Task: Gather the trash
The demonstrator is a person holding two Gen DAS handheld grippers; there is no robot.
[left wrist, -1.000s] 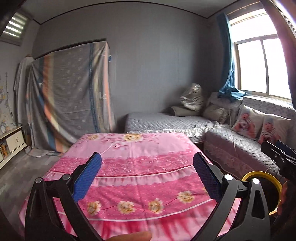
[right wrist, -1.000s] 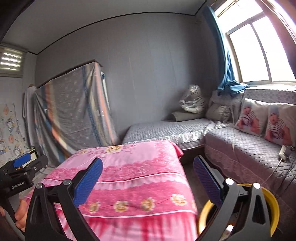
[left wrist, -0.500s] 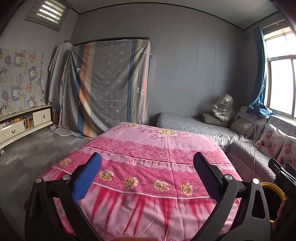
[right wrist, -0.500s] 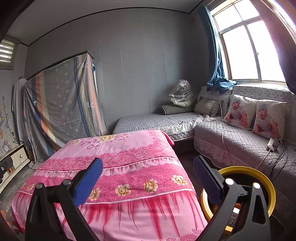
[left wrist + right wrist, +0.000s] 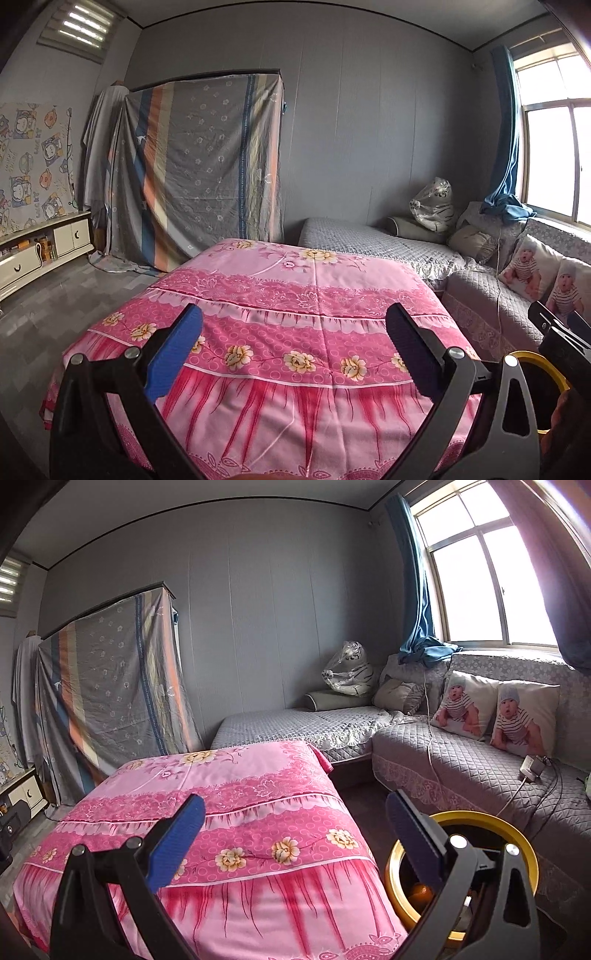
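Both tools hover above the near end of the pink floral cloth-covered table (image 5: 314,295), raised where they can survey the room. The left gripper (image 5: 293,349) has its blue pads spread wide, holding nothing; the right gripper (image 5: 295,830) is likewise wide apart and empty. The round yellow-rimmed trash bin (image 5: 480,818) stands on the floor right of the table, beside the grey quilted sofa (image 5: 461,760), within easy reach for drops. Something orange lies inside; no loose trash shows on the cloth.

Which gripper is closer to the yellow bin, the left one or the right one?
The right. The right gripper hangs beside and above the yellow bin, one finger overlapping its rim. The left gripper is over the pink bed, the bin off to its right.
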